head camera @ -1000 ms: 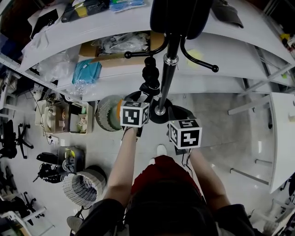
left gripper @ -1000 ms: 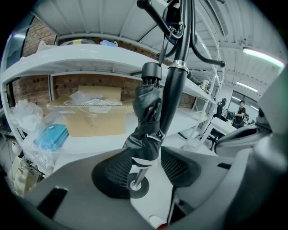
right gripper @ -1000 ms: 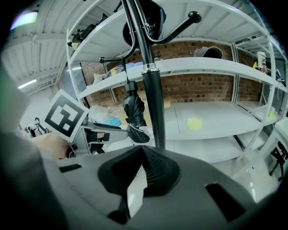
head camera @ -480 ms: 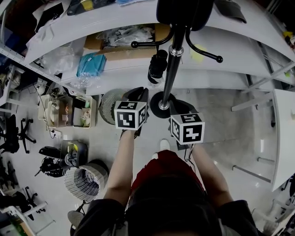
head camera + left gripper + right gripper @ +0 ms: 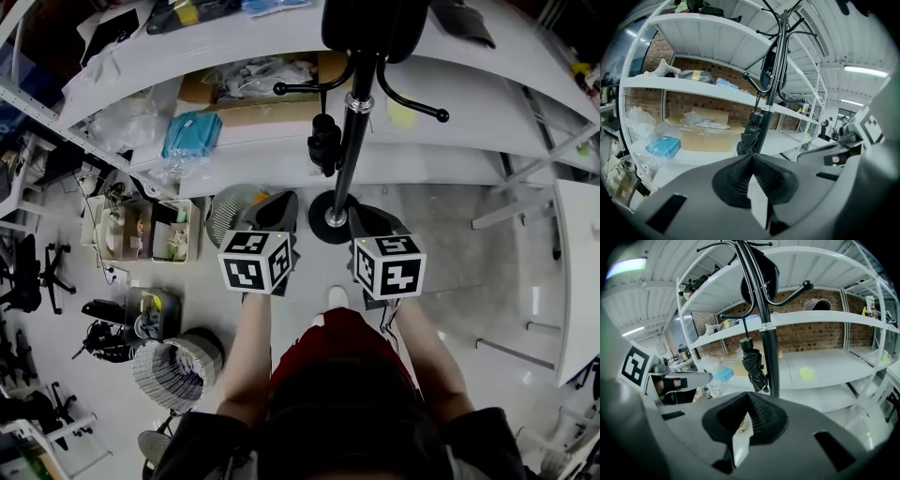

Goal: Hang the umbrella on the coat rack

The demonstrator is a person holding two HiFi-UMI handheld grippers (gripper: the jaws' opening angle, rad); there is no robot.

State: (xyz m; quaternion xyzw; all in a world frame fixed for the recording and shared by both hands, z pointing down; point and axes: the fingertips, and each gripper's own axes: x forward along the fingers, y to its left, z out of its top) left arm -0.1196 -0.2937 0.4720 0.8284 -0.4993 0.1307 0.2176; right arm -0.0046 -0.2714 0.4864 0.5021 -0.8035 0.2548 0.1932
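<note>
A folded black umbrella (image 5: 325, 143) hangs by its strap from a left hook of the black coat rack (image 5: 349, 141), close against the pole. It also shows in the left gripper view as the umbrella (image 5: 751, 136) beside the pole (image 5: 776, 79), and in the right gripper view as the umbrella (image 5: 753, 363) left of the pole (image 5: 761, 310). My left gripper (image 5: 272, 206) (image 5: 752, 157) is shut and empty, short of the umbrella. My right gripper (image 5: 371, 221) (image 5: 749, 397) is shut with nothing in it, to the right of the rack's base.
A black bag (image 5: 375, 23) hangs at the top of the rack. Behind it stand white shelves (image 5: 234, 159) with a cardboard box (image 5: 234, 89) and a blue packet (image 5: 189, 134). On the floor at the left are crates (image 5: 155, 230), a round basket (image 5: 173, 370) and cables.
Both grippers have drawn back from the rack toward the person. The umbrella stays hanging on the hook, apart from the left gripper.
</note>
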